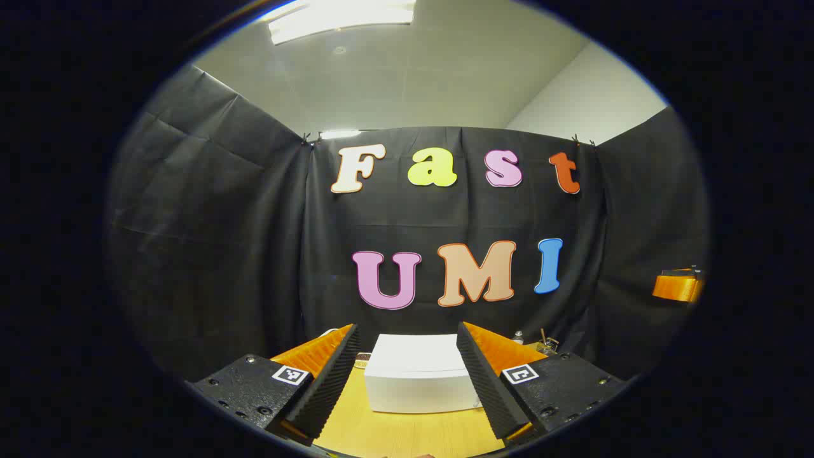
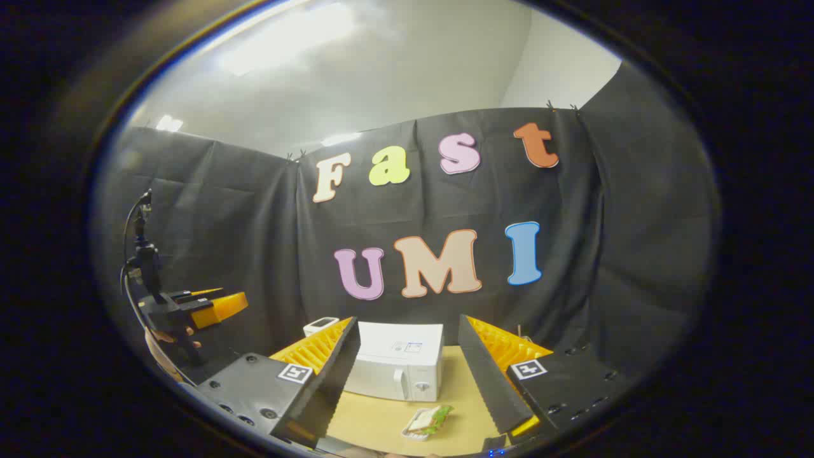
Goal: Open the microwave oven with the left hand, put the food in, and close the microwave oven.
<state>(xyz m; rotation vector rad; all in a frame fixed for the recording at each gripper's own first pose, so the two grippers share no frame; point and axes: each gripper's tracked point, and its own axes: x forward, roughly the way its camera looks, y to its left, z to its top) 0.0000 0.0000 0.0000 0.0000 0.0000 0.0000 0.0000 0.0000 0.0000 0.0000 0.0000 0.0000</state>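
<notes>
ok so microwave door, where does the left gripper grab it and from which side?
Likely the vertical white handle on the microwave front, beside the round knob. It looks like a raised upright bar, so come at the front face with the open left gripper, one of its fingers on each side.

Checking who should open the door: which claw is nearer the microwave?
Hard to call. Left claw faces the microwave squarely; right claw frames its handle side, sandwich nearer. Both hang back, open.

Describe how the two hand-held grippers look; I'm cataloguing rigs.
Each hand-held gripper, left and right, has two wedge-shaped fingers: black ridged inner pads, orange outer shells, on black screwed plates carrying square black-and-white markers.
</notes>
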